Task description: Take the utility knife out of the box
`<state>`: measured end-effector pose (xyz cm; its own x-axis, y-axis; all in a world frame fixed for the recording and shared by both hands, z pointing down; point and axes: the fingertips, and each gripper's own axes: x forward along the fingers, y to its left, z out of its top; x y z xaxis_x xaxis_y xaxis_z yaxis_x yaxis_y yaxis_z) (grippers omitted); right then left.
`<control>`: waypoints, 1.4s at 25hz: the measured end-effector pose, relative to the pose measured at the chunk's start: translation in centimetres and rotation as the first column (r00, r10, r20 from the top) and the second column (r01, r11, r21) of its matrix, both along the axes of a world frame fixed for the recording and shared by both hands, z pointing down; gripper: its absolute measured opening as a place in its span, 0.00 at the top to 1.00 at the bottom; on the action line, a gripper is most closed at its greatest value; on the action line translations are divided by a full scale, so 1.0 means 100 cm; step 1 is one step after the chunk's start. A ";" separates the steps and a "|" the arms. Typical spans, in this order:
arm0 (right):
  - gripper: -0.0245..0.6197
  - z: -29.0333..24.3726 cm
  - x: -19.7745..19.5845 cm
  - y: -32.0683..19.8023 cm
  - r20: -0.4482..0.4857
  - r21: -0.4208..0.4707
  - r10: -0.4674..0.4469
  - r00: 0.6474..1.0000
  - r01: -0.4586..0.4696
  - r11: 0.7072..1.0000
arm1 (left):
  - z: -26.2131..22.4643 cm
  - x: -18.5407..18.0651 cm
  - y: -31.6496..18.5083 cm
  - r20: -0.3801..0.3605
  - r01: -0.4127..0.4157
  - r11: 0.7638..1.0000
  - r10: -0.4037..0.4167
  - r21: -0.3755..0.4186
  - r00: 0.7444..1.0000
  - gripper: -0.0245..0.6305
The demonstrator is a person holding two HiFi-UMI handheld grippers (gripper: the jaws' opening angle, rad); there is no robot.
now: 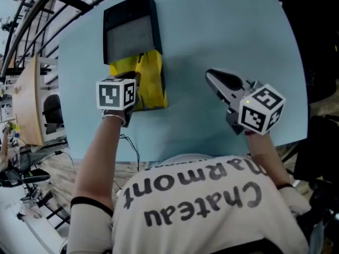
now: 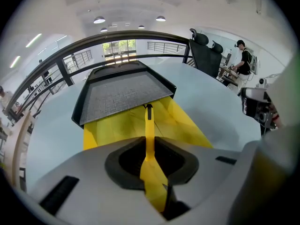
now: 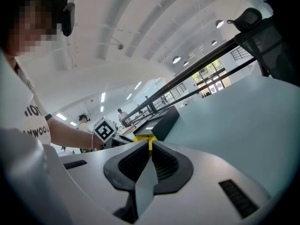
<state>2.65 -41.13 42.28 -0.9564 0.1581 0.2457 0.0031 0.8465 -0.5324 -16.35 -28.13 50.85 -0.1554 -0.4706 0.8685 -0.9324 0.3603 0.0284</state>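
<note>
left gripper (image 2: 150,159) pinches the yellow utility knife (image 2: 148,125) (edge-on) over the open box (image 1: 154,20). right gripper (image 3: 150,149) pressed together, empty.

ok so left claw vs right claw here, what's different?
The left claw is clamped on a thin yellow strip; the right claw is shut on nothing. The left claw hangs over the yellow packaging beside the black box; the right claw is off to the side over the table. The left claw points steeply down, the right claw nearly level. Both carry a marker cube.
</note>
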 end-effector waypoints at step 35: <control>0.89 -0.001 -0.079 0.261 0.054 0.161 0.141 0.989 -0.148 0.976 | -0.063 0.025 0.216 -0.030 -0.192 0.770 0.264 0.608 0.964 0.87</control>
